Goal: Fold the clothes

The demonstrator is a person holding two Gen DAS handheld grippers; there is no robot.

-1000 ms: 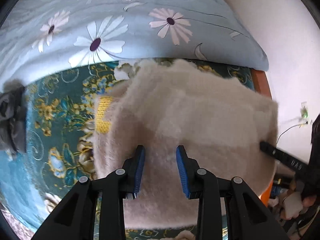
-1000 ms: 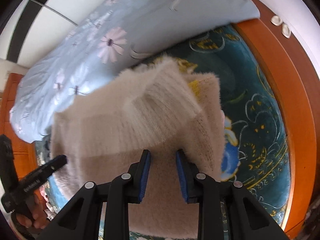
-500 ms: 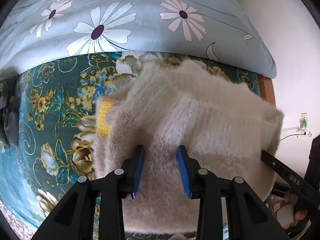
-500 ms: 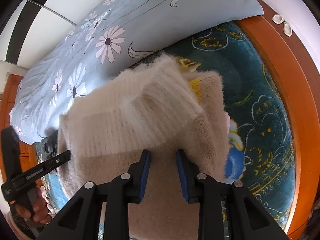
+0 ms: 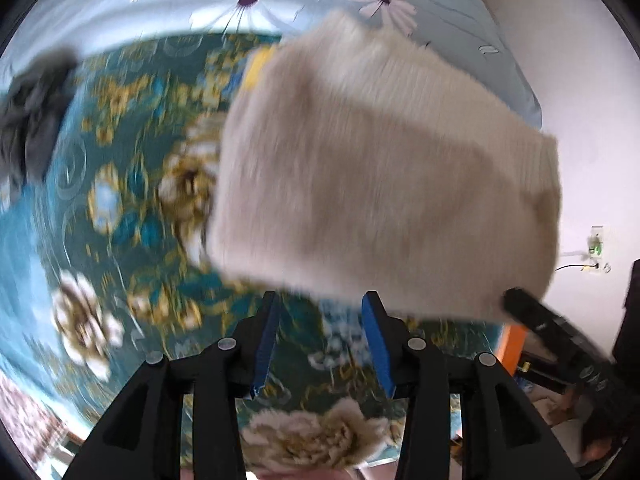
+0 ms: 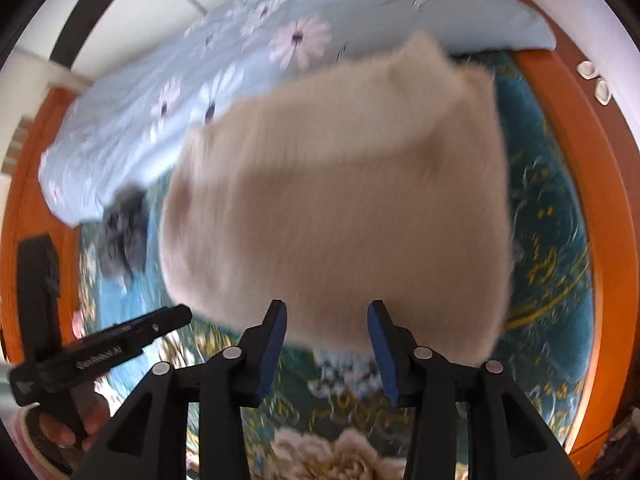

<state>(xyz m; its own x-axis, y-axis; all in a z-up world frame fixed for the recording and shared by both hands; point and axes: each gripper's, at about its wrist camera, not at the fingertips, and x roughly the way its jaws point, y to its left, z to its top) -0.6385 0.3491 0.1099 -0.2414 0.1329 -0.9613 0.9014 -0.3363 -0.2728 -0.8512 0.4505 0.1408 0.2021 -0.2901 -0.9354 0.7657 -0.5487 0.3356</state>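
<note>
Nearest in the left wrist view, the left hand-held gripper [image 5: 320, 340] is standing released, its jaws opening, with only the patterned bedspread [image 5: 120, 216] showing between the blue pads [image 5: 264, 344]. In the right wrist view the right hand-held gripper [image 6: 326, 344] is likewise released and opening, nothing between its pads. Each tool is showing in the other's view: the right one at the lower right of the left view, the left one at the lower left of the right view, gripped by a person's hand [image 6: 76, 424].

Just beyond both sets of fingertips, the folded cream sweater [image 5: 380, 176] is lying on the teal floral bedspread as a compact rectangular bundle, its near edge just clear of the pads. A yellow patch [image 5: 256, 68] is peeking out at its far left corner. Both pictures are blurring, so seams and layers cannot be told.

Judgement: the sweater is looking soft, fluffy and light, not slippery or fragile, but thick and springy; its layers are likely to slump if lifted by one edge. Any further hold is best taken at the two near corners, pinching all layers together.

Farther left, a dark grey garment [image 5: 32, 120] is lying crumpled, well apart. Farthest, a pale blue daisy-print quilt [image 5: 240, 4] is running across the bed.
</note>
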